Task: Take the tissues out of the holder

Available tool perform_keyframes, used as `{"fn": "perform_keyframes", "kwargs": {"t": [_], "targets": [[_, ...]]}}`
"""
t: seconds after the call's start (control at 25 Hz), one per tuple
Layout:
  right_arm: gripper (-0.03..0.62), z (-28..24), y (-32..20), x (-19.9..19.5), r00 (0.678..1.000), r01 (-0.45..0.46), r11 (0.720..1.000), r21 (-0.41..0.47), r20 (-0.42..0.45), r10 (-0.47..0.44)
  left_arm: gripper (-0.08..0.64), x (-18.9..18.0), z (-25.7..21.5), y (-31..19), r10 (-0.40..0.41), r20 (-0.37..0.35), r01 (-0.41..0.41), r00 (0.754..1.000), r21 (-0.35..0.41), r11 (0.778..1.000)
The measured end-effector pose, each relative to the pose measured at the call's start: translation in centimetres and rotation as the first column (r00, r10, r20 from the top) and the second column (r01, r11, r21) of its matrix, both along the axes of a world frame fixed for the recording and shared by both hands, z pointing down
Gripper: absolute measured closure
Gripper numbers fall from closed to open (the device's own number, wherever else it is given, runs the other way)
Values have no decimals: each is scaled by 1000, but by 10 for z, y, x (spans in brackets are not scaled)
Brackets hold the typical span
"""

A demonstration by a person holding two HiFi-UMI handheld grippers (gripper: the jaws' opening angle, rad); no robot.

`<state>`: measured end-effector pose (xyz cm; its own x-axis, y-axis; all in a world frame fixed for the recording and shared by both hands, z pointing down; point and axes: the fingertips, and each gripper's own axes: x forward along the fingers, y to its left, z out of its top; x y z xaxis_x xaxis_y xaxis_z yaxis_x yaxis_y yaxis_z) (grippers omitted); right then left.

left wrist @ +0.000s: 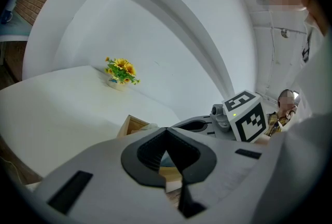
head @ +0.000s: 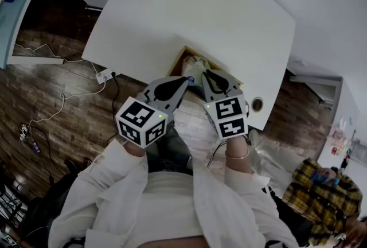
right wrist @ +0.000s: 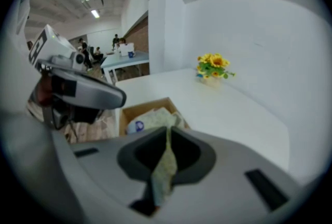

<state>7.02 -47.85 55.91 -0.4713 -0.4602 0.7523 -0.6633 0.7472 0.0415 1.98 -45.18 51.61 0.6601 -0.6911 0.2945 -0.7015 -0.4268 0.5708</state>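
On my left, the left tongs (left wrist: 166, 129) are pressed together at the tips with nothing caught between them. They point only slightly downward and sit just beside the near left corner of the holder (head: 179, 61). The holder is an open wooden box standing on the white bench (head: 189, 11), right at the bench's near edge. The tissues (head: 196, 66) are still inside it, a pale crumpled mass with a round blue mark showing on the pack.

Further right, my right tongs (right wrist: 167, 129) angle down more steeply over the box. They are pinching a single tissue (right wrist: 165, 166), which runs as a thin pale strip up through the gap between the pads. Its upper end joins the bundle in the holder, so I see it gripped but not yet free of the box.

At the far end of the bench stands a small bunch of sunflowers (right wrist: 212, 65), well apart from both tongs and the holder.
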Motion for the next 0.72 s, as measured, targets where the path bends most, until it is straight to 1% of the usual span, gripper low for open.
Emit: {"fn": "perform_keyframes", "kwargs": {"t": [0.16,0.48,0.72], "targets": [[580,-1,1,3,1000,-2,1000,12,4,2,543,-2,-1,0,-12,-4,12,1000,2,1000],[581,-12,0,6,997,-52,998,39,62,50,543,3,-6,4,-4,0,4,1000,12,1000],[581,-21,2,8,995,-65,996,65,76,60,543,10,-12,7,23,11,-24,1000,31,999]]}}
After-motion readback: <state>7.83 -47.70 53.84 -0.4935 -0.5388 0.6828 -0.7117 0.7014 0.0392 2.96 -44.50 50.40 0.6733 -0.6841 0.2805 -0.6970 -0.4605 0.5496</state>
